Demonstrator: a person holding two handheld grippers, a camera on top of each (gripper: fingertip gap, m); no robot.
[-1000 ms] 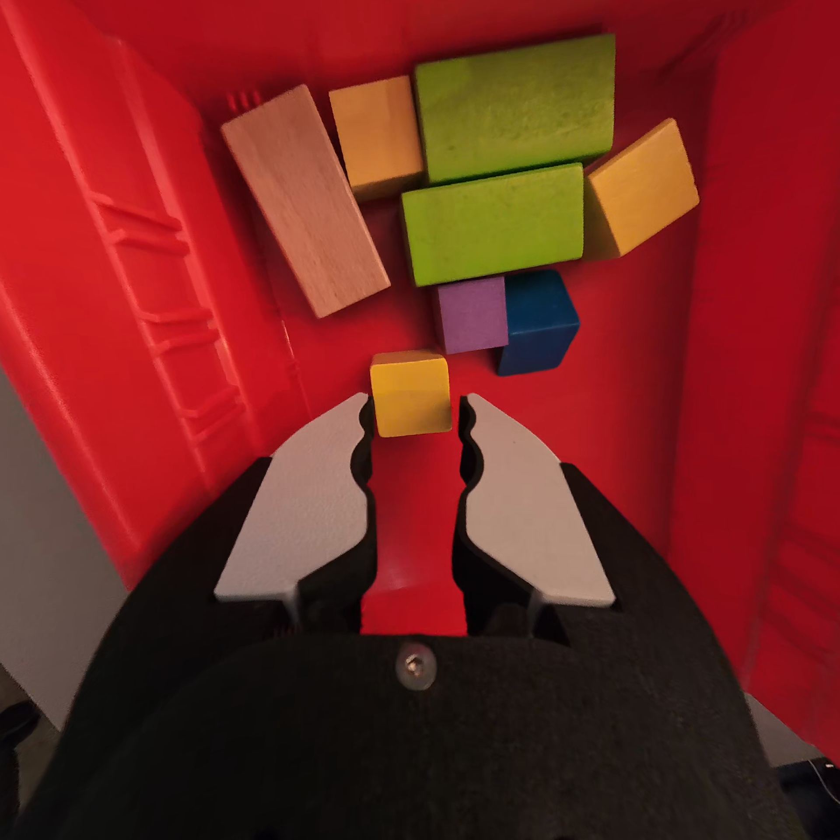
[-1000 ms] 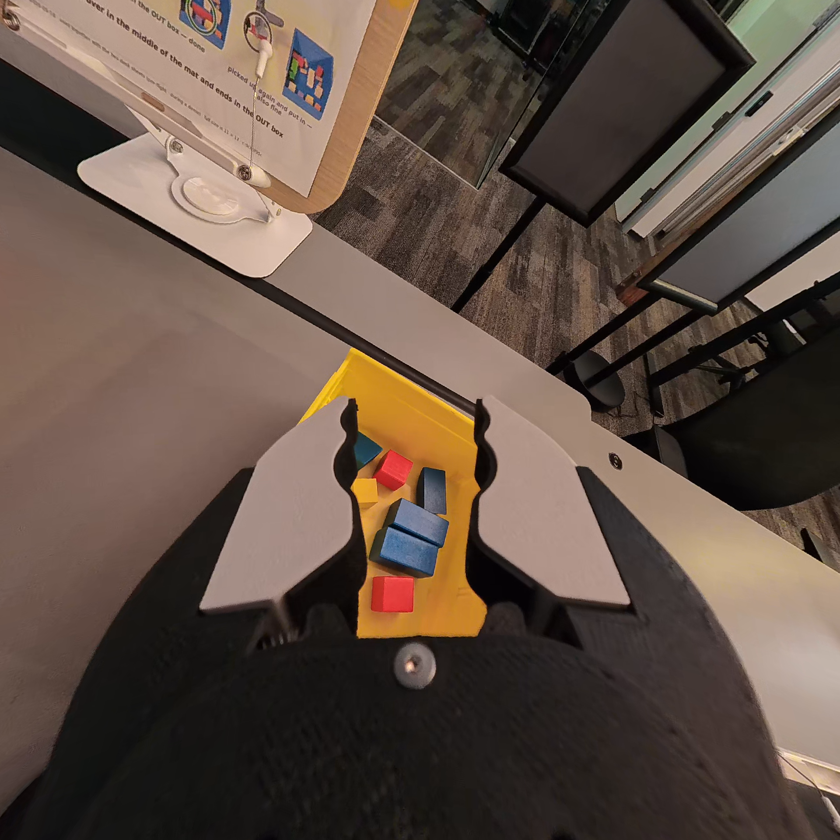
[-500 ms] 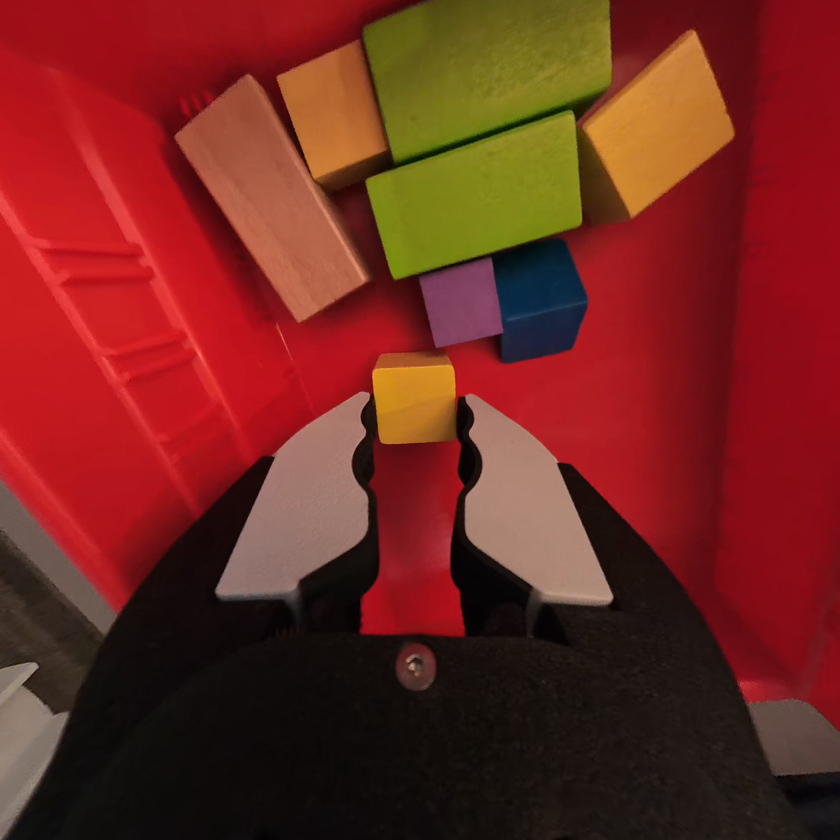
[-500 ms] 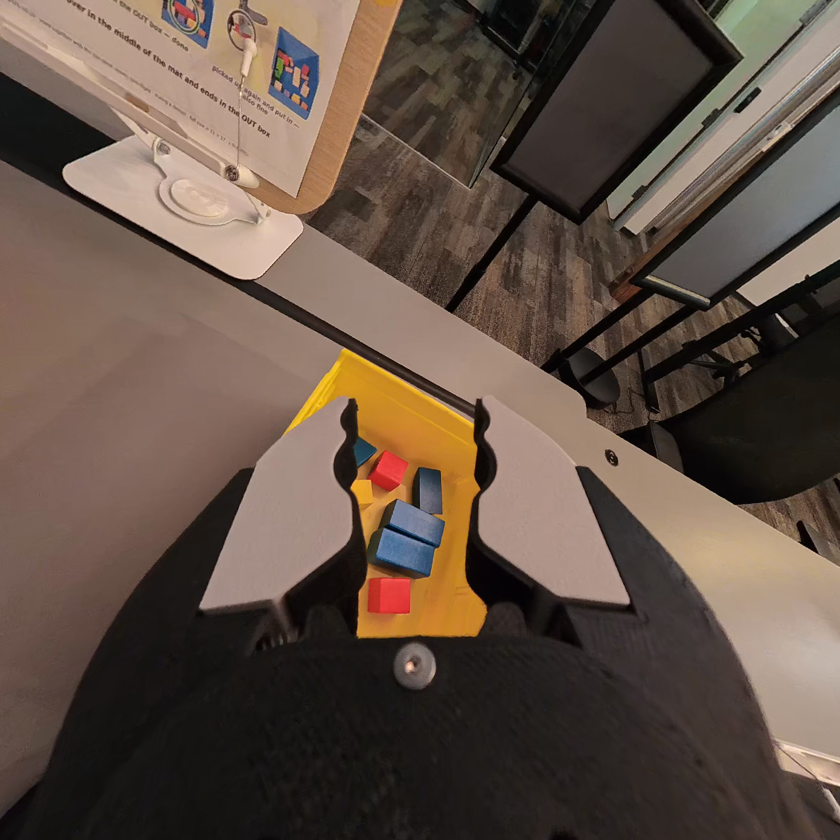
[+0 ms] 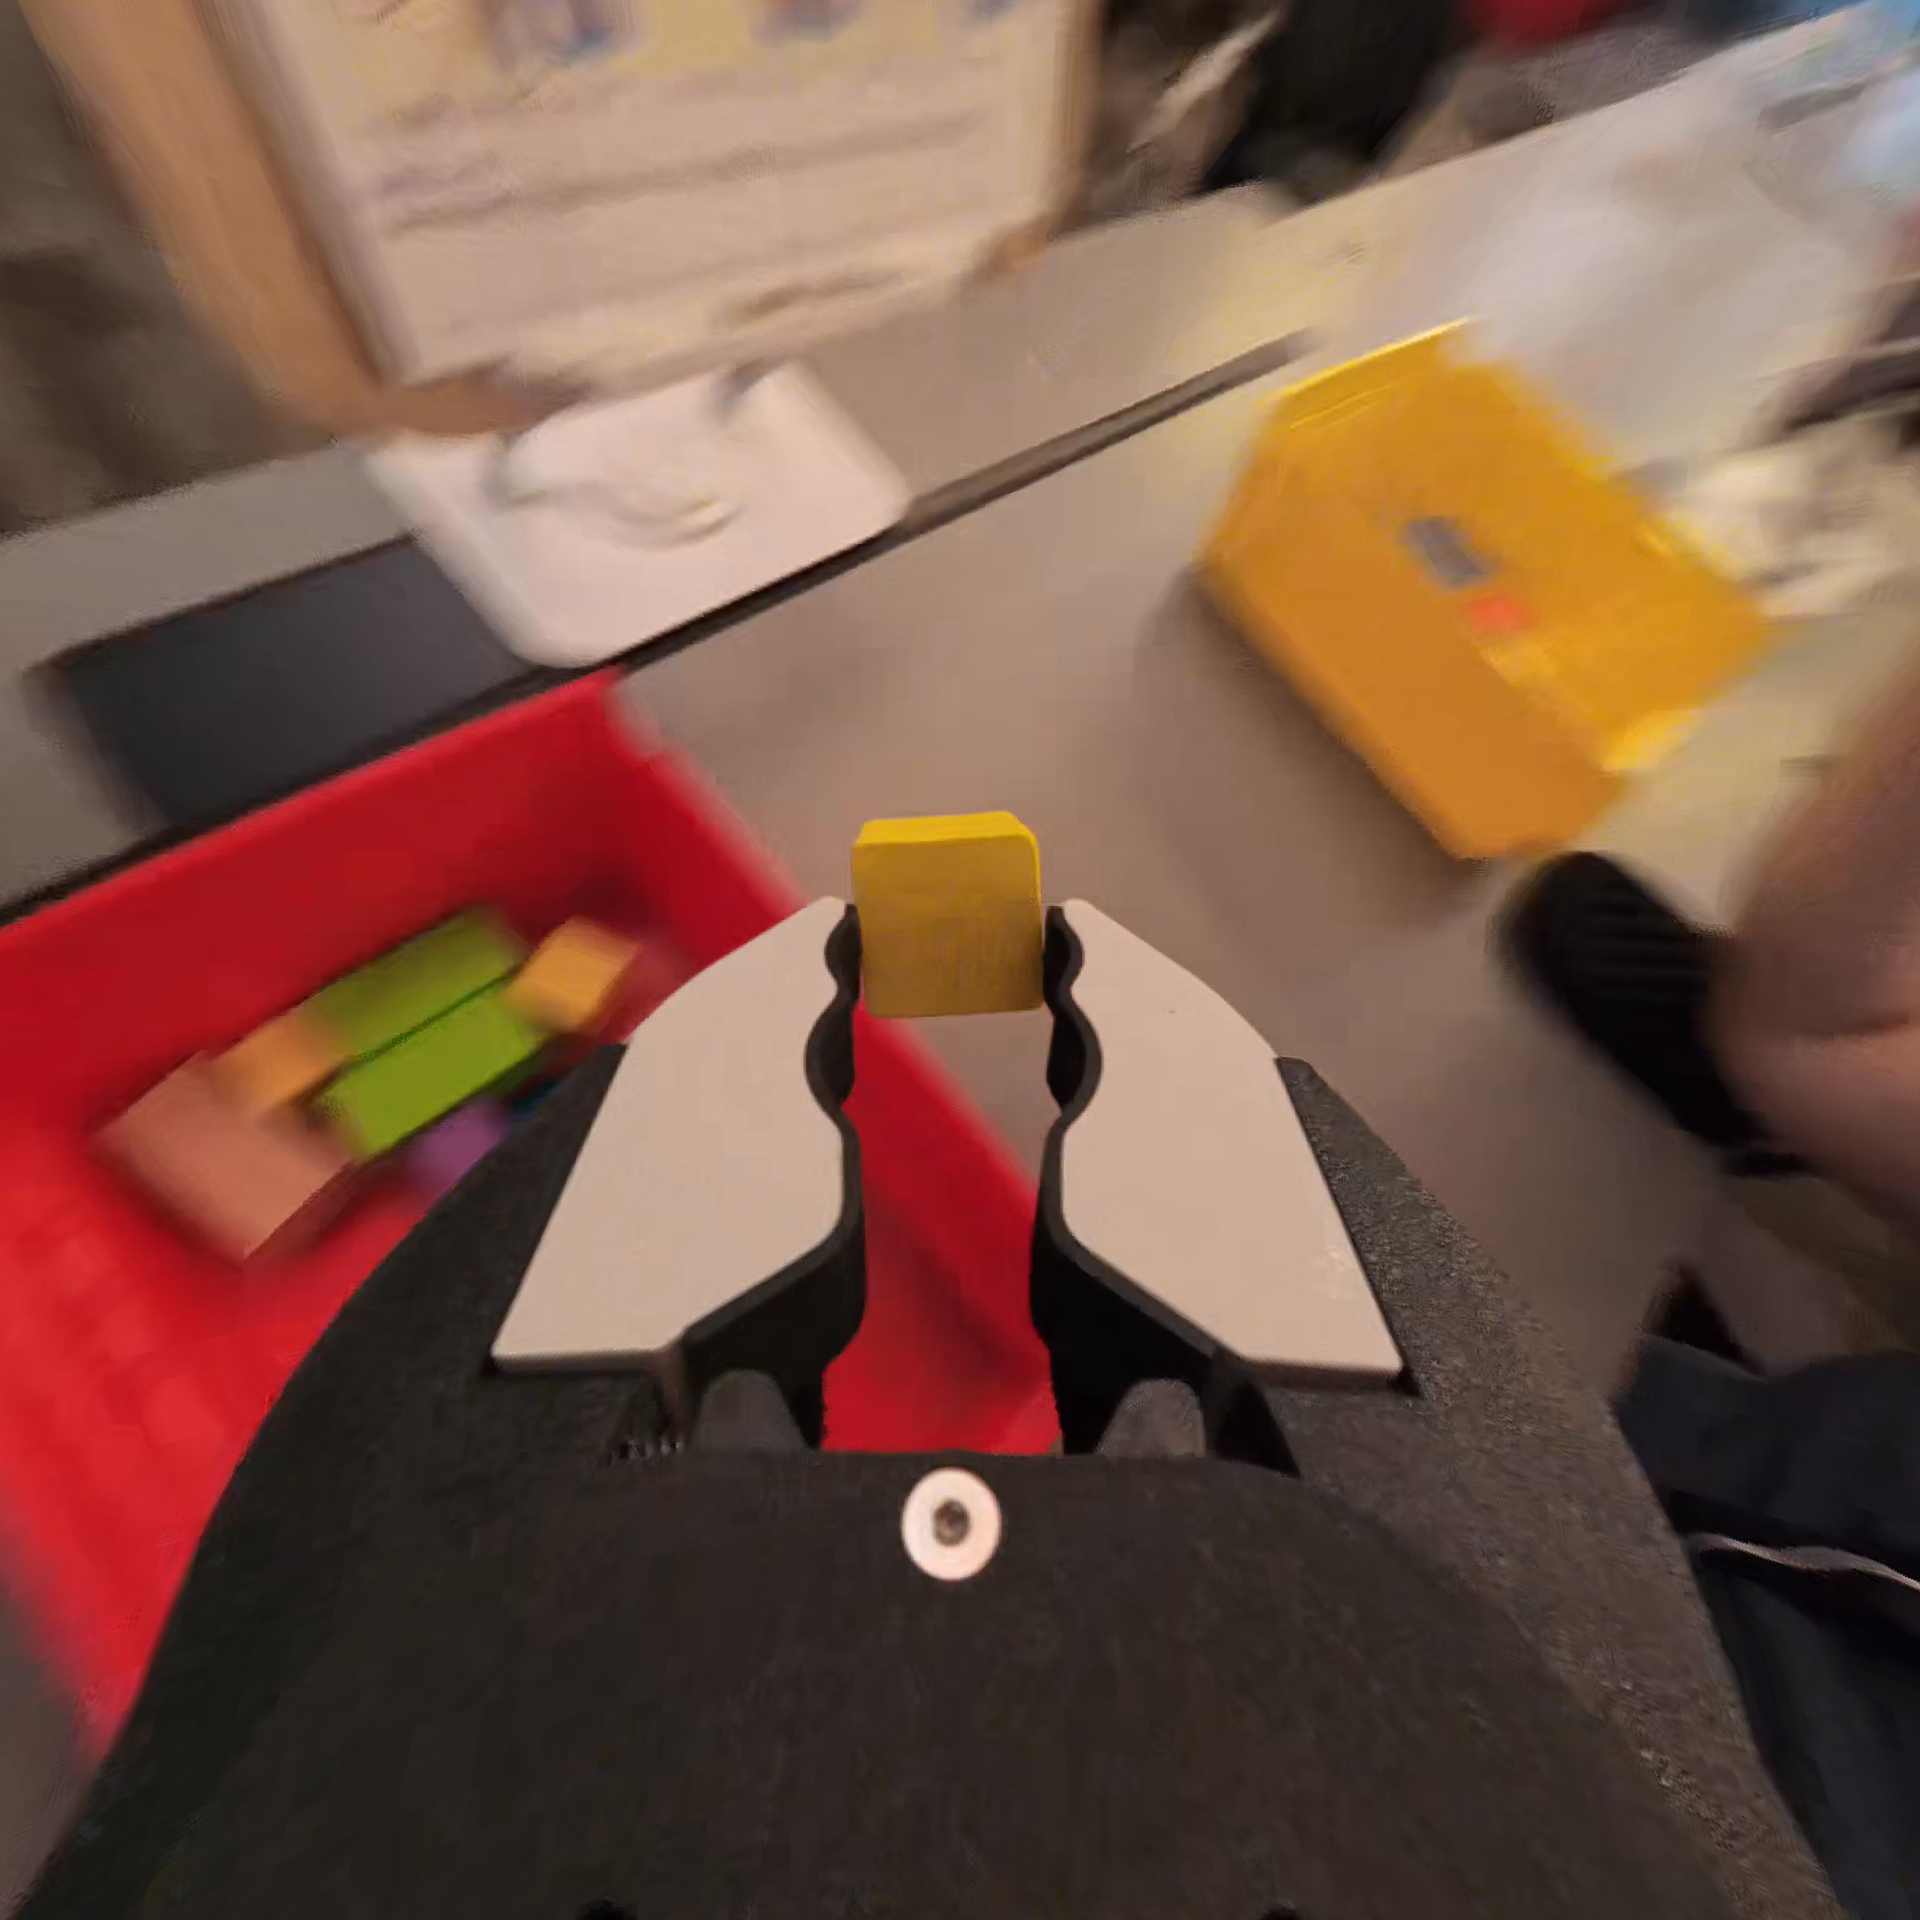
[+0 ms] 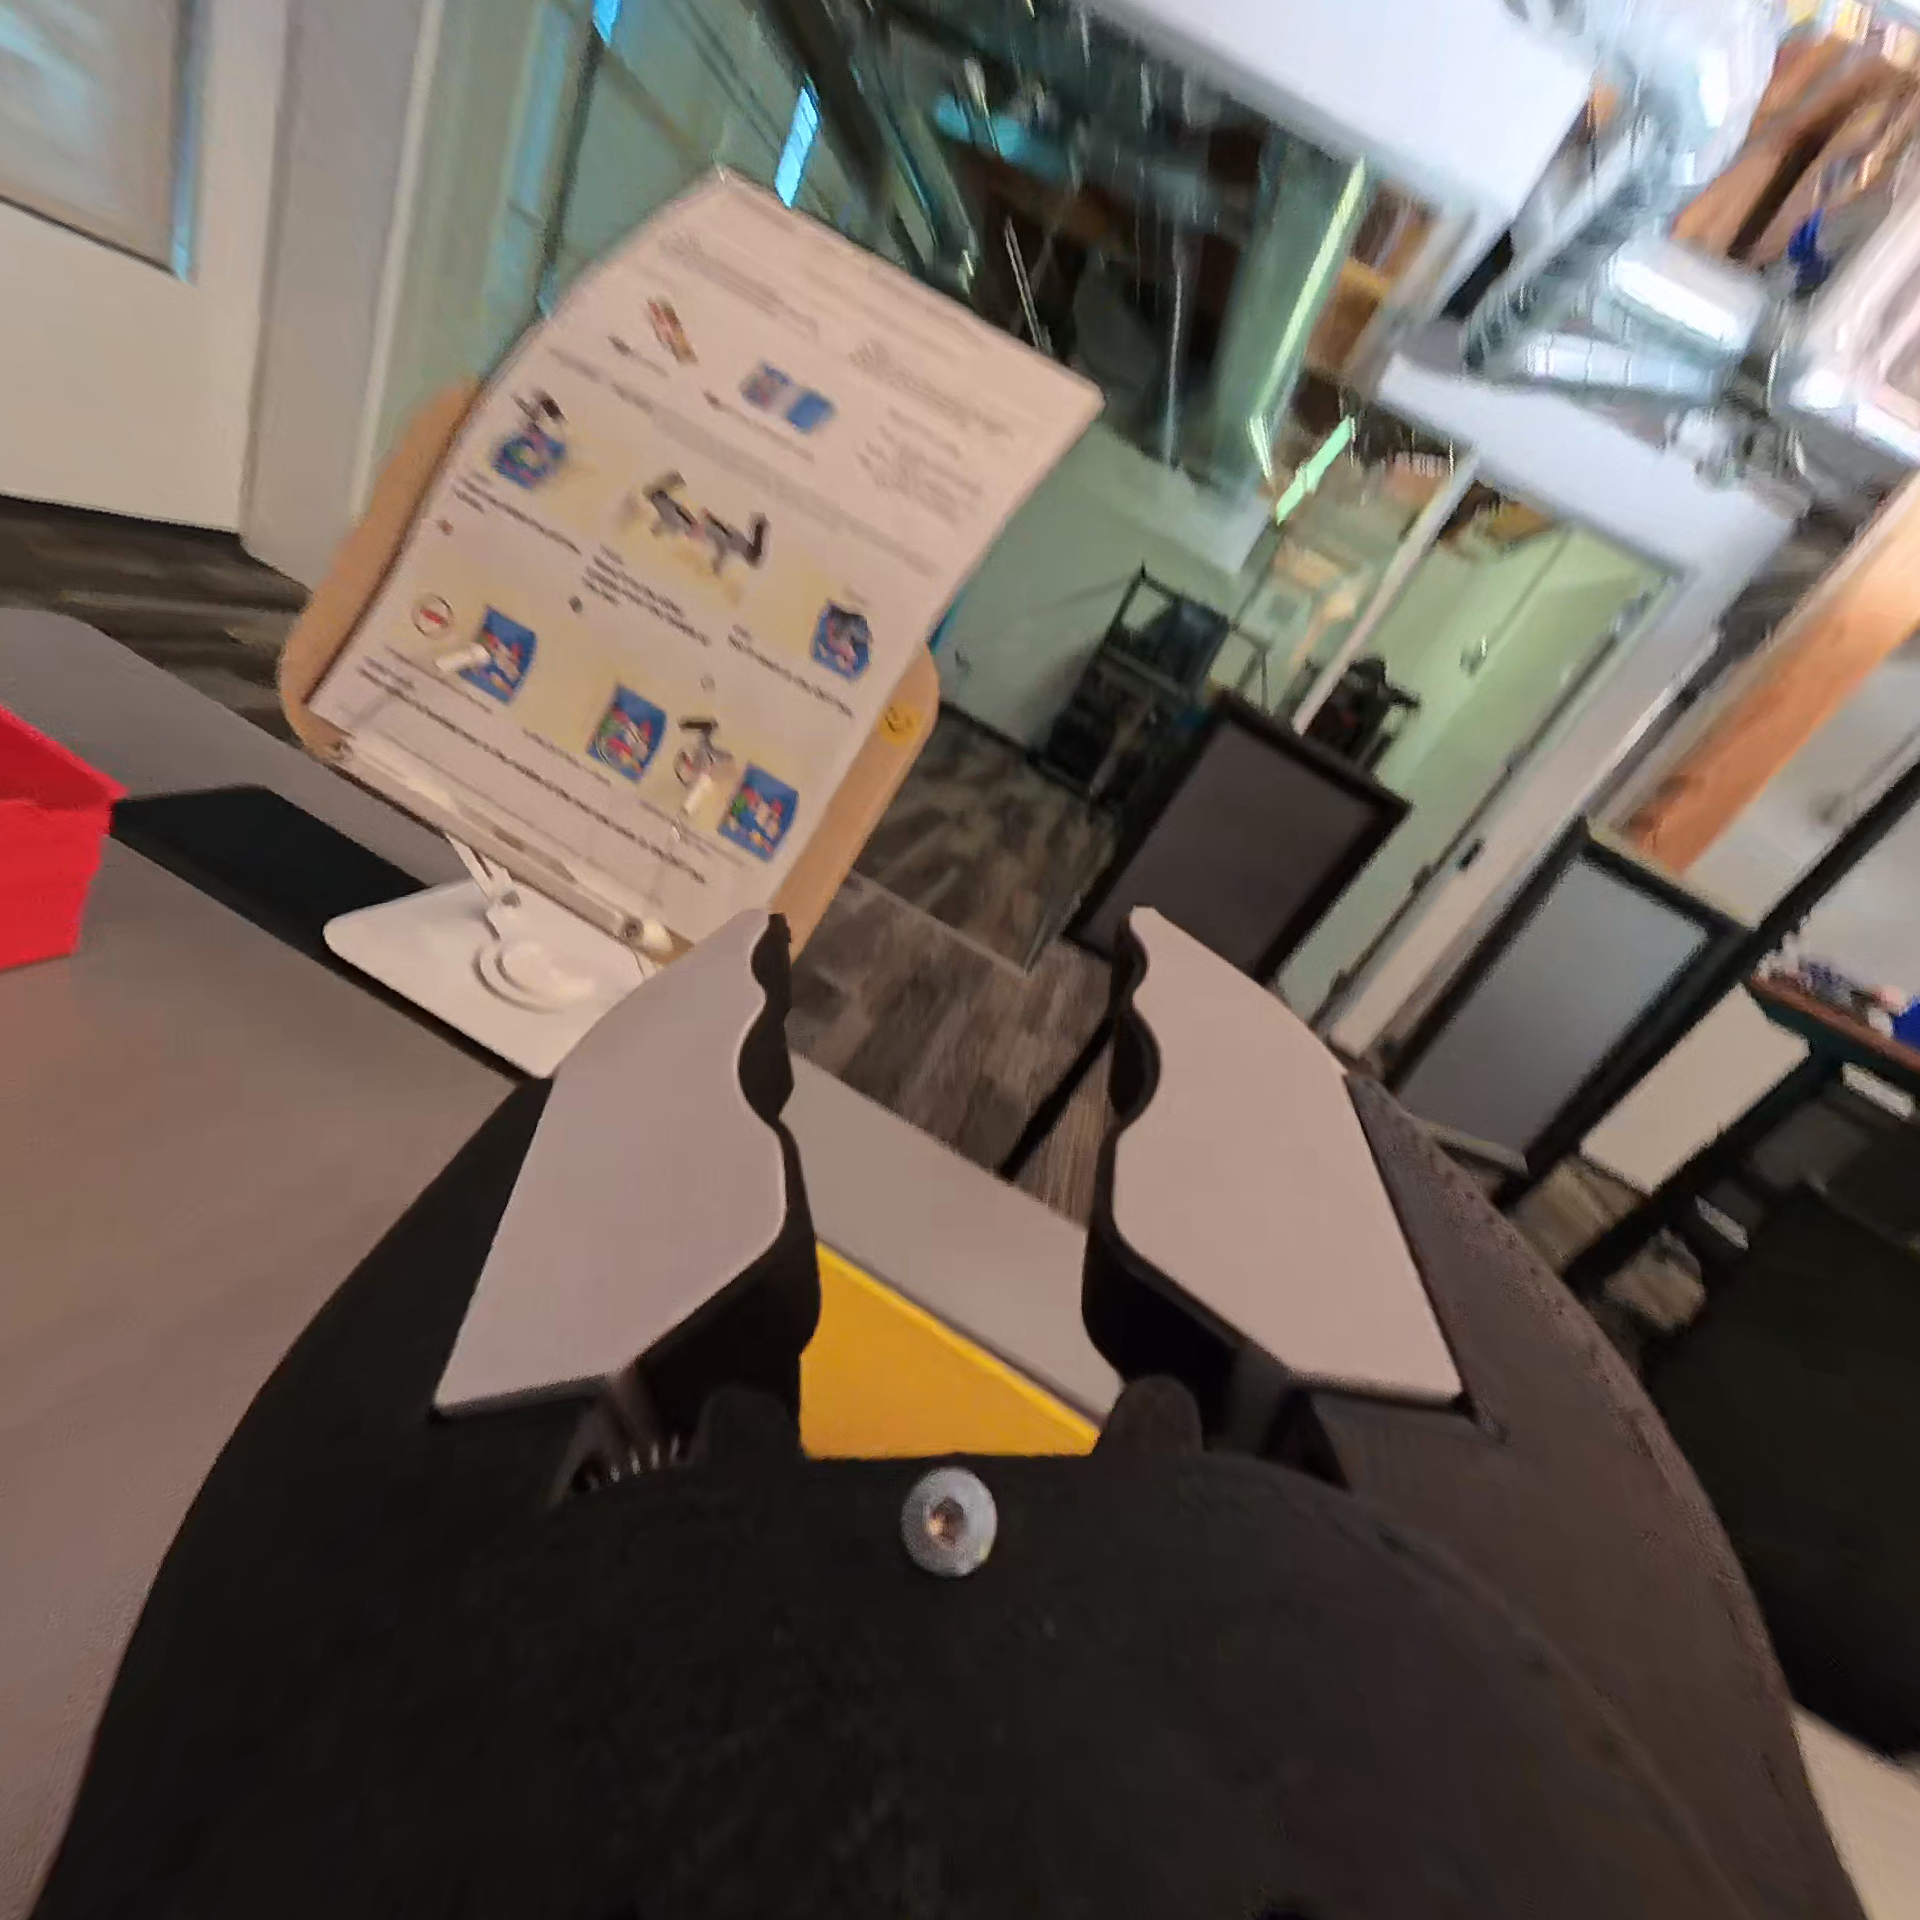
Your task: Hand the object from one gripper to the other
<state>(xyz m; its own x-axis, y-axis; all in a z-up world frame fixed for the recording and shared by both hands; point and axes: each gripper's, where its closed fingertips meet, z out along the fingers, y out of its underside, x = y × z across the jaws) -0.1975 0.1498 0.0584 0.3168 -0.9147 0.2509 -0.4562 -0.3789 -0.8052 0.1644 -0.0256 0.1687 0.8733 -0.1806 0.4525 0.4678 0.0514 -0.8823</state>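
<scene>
My left gripper (image 5: 950, 940) is shut on a small yellow cube (image 5: 948, 914) and holds it in the air above the right edge of the red bin (image 5: 343, 831). The red bin holds several wooden blocks, among them green ones (image 5: 426, 1049). My right gripper (image 6: 951, 961) is open and empty, tilted up over the yellow bin (image 6: 914, 1371). In the left wrist view the right gripper shows as a dark blurred shape (image 5: 1621, 987) with a hand at the right edge. The yellow bin (image 5: 1455, 592) stands on the table at the right.
A sheet of instructions on a wooden board with a white stand (image 6: 686, 582) stands at the back of the grey table (image 6: 208, 1122). A corner of the red bin (image 6: 42, 852) shows at left. Black chairs and screens stand beyond the table edge.
My left gripper has lifted the yellow cube out of the red bin and swung to the right. My right gripper has tilted up from over the yellow bin and turned left, with its jaws open.
</scene>
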